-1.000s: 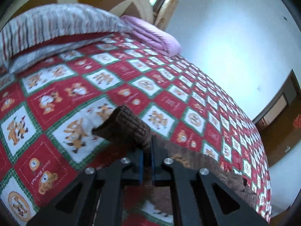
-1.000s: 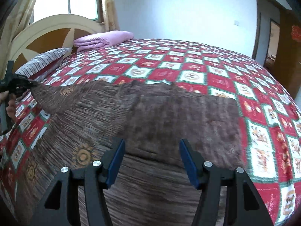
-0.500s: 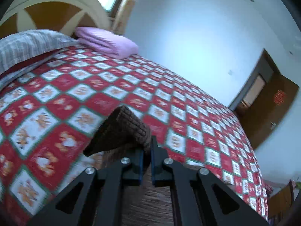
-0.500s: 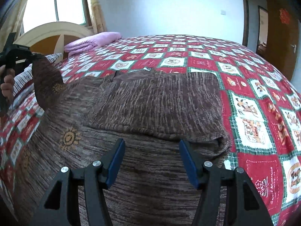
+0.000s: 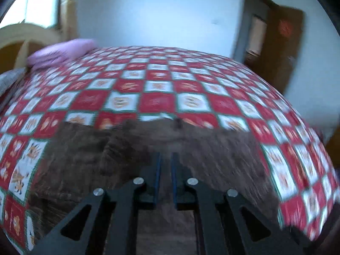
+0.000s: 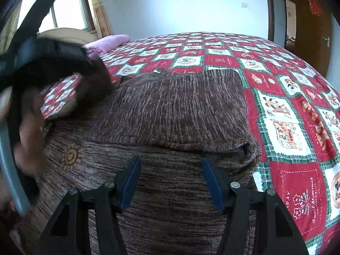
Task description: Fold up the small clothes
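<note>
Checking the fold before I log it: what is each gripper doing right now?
Left gripper: jaws just been opening, a narrow gap, nothing between them; the brown sweater is released.
Right gripper: open, empty, above the sweater.

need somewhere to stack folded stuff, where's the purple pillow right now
The purple pillow lies at the far left corner of the quilt, beside the headboard under the window.

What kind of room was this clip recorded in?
Most likely a home bedroom. A large bed covered by a red-and-white checked cartoon quilt fills the view, a folded pink blanket lies near a cream arched headboard, and a brown wooden door stands open.
</note>
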`<state>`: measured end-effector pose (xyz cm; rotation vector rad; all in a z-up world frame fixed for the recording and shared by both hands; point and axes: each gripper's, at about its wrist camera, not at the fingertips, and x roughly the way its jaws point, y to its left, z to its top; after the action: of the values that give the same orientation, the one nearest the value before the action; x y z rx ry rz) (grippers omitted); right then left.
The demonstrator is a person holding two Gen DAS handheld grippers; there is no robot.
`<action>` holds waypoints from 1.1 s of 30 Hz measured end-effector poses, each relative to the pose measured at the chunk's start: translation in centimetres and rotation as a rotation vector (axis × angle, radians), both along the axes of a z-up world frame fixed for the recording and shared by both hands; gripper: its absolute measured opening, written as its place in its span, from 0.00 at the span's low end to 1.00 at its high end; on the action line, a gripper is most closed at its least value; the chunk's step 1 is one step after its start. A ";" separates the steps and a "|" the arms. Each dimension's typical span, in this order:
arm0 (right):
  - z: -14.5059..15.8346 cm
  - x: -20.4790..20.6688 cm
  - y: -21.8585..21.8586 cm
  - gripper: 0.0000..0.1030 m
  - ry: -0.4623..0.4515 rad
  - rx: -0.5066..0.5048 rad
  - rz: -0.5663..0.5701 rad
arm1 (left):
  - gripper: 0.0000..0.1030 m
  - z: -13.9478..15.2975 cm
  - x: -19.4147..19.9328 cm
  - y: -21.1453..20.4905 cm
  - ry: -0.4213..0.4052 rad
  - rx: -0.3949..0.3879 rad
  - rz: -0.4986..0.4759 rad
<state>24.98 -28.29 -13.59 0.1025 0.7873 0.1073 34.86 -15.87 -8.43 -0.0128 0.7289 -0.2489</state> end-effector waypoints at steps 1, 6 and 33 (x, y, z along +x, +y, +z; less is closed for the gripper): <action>0.0 0.0 -0.1 0.59 0.001 0.008 0.000 | 0.36 0.3 -1.0 -0.4 -0.022 0.020 -0.033; -0.1 0.1 -0.3 0.59 0.002 0.017 0.002 | 0.73 2.1 -5.0 2.5 -0.196 0.120 -0.065; 2.5 14.8 9.1 0.59 0.063 -0.226 -0.011 | 0.81 -7.2 3.1 20.6 0.091 0.273 0.299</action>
<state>39.75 -19.23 -11.12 -0.1042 0.8561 0.0041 37.98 4.70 -15.65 0.1261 0.8356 0.1386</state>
